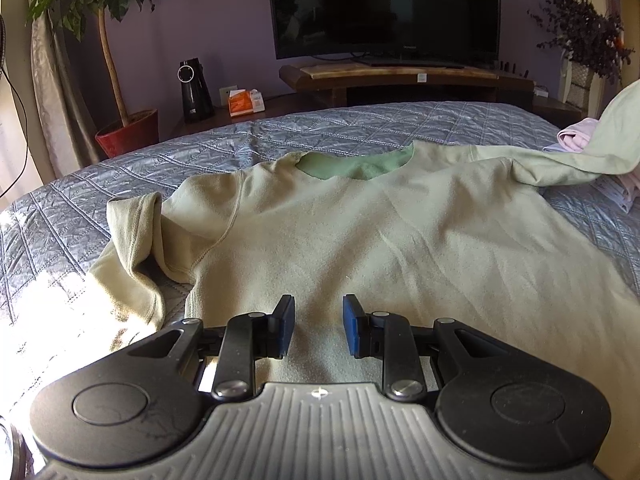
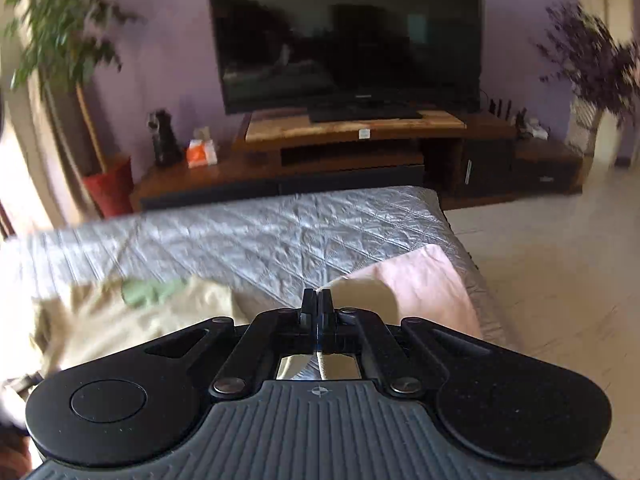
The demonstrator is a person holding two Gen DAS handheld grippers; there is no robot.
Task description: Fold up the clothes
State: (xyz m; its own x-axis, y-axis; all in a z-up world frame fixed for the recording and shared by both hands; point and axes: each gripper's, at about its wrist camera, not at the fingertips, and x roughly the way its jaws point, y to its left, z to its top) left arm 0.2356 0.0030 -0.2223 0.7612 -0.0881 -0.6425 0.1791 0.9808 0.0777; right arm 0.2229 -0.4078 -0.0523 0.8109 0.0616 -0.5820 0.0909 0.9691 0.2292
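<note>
while the pale green sweatshirt lies spread on the bed, body unfolded, your right gripper pinches its lifted sleeve; left gripper hovers open, empty. folding remains.

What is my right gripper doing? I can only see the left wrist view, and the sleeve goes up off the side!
Observer: The right gripper is shut on the sleeve.
Operator: What's behind it?
Observer: A pink cloth, lying right at the bed edge.
Operator: What's past that edge?
Observer: Pale floor, running up to the TV stand.
</note>
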